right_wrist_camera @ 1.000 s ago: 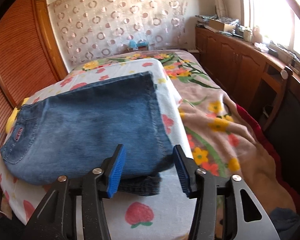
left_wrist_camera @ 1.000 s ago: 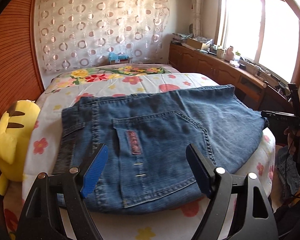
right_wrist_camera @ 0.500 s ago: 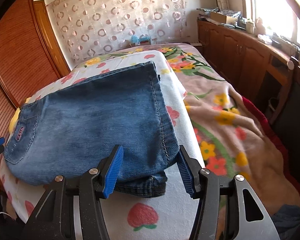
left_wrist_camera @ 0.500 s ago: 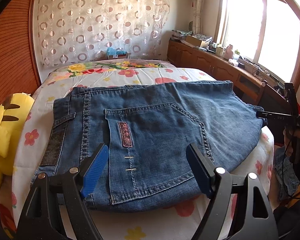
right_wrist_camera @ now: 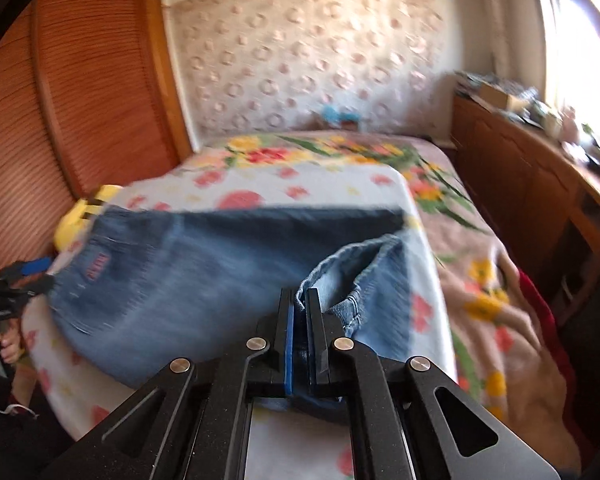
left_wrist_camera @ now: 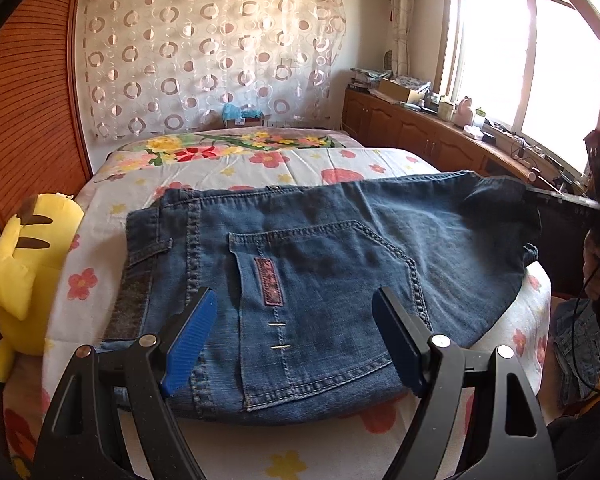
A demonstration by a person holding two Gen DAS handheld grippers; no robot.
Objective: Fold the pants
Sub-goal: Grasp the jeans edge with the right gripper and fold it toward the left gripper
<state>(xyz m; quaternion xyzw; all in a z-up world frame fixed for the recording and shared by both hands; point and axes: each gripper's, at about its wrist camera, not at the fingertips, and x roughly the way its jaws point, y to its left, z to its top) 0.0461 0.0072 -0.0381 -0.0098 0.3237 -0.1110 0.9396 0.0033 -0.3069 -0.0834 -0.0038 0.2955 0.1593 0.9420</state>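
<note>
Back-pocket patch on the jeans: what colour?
Pink patch with dark lettering on the blue jeans; clearest in left wrist view.

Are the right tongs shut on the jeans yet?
Yes, shut. Right tongs pinch the jeans hem between their blue pads, lifting it.

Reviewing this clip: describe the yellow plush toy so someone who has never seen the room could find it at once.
Start at the bed with the flowered sheet, which carries the folded jeans. At the bed's edge beside the ribbed wooden wardrobe, next to the jeans' waistband end, sits the plush toy. It is the only bright yellow soft thing there, with dark brown stripes.
</note>
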